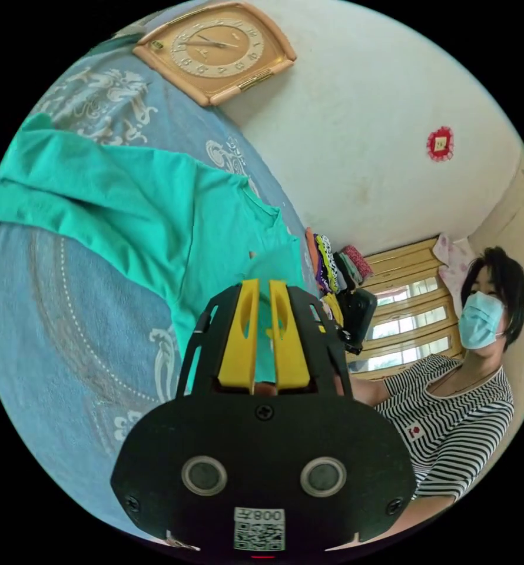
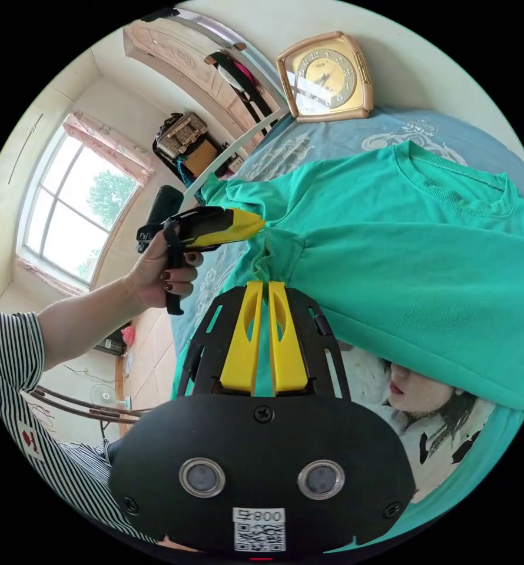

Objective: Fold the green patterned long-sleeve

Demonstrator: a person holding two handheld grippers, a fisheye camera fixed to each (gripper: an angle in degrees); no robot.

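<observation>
I see a plain teal-green long-sleeve (image 2: 403, 247) with a printed picture in white, black and skin tones on its front. It lies on a blue bedspread (image 1: 68, 329) with pale white scroll patterns. My left gripper (image 1: 264, 288) and right gripper (image 2: 262, 291) are black with yellow jaws. The clock (image 2: 327, 76) is tan with a gold face. The person's shirt (image 1: 456, 424) is black-and-white striped.

Bright daylight, both views. Light comes from the window (image 2: 76, 203), blown out white in the right gripper view; slatted window (image 1: 412, 321) also glares. Soft shadow under the green shirt (image 2: 427, 259). Strong fisheye bending at edges, black corners. Sharp focus, no motion blur.
</observation>
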